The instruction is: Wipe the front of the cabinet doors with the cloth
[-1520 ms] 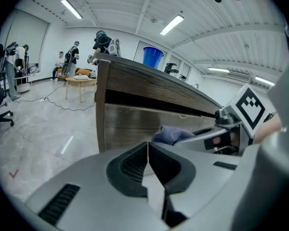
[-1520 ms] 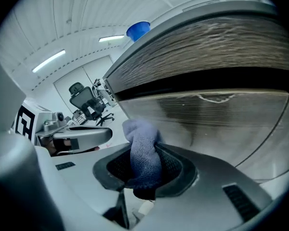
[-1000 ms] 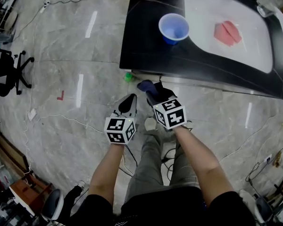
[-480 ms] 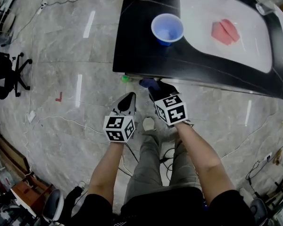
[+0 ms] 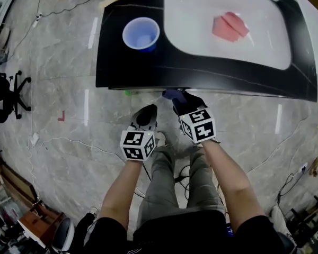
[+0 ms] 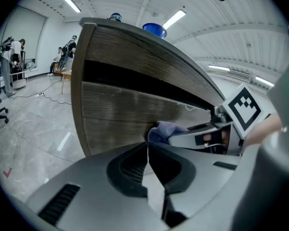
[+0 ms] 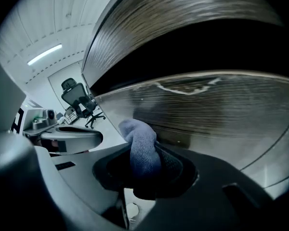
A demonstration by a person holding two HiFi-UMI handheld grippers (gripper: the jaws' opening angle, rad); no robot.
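**Bright room, warped edges**

Overhead, long white ceiling strip lights (image 6: 70,2) light my work evenly, and their glare streaks the glossy grey marble floor (image 5: 53,89). Both gripper views bow the brown wood-grain cabinet front (image 6: 125,114) and blacken at the corners.

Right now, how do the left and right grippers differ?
The right gripper is shut on the blue cloth; the left gripper is shut on nothing. The right gripper reaches up to the cabinet door; the left gripper sits farther back. Both point toward that door.

Blue cup (image 5: 141,34) on black countertop (image 5: 116,67)
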